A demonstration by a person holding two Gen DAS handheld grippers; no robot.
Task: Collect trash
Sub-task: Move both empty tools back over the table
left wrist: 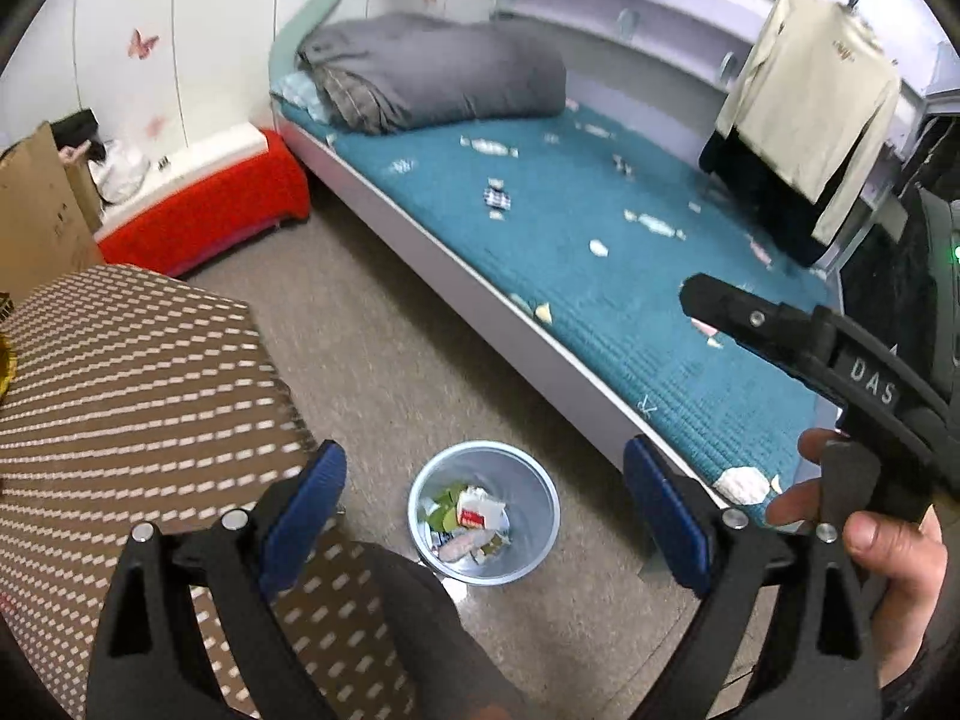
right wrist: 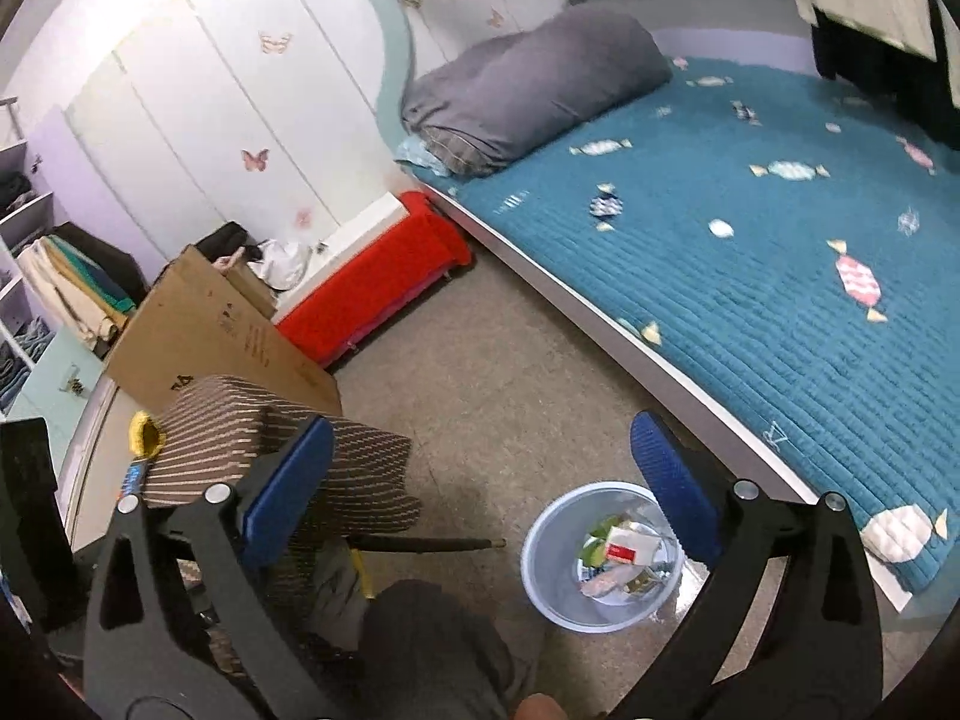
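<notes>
My fingers (left wrist: 306, 510) stand wide apart on both tools: left gripper (left wrist: 486, 516) empty, right gripper (right wrist: 483, 492) empty. Trash bin (left wrist: 483, 513) sits on the floor between the left pads, holding paper scraps (left wrist: 474, 510), just beside the bed frame edge (left wrist: 480, 294). Bare carpet (left wrist: 372, 324) runs on toward the red bench (left wrist: 210, 216). Patterned stool (left wrist: 132, 372) borders the left side

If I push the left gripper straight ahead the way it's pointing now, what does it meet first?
Most likely the trash bin on the floor: it sits between the open left gripper fingers, already holding scraps. Depth is unclear from a fisheye view, so it could instead reach the bare floor just past the rim.
</notes>
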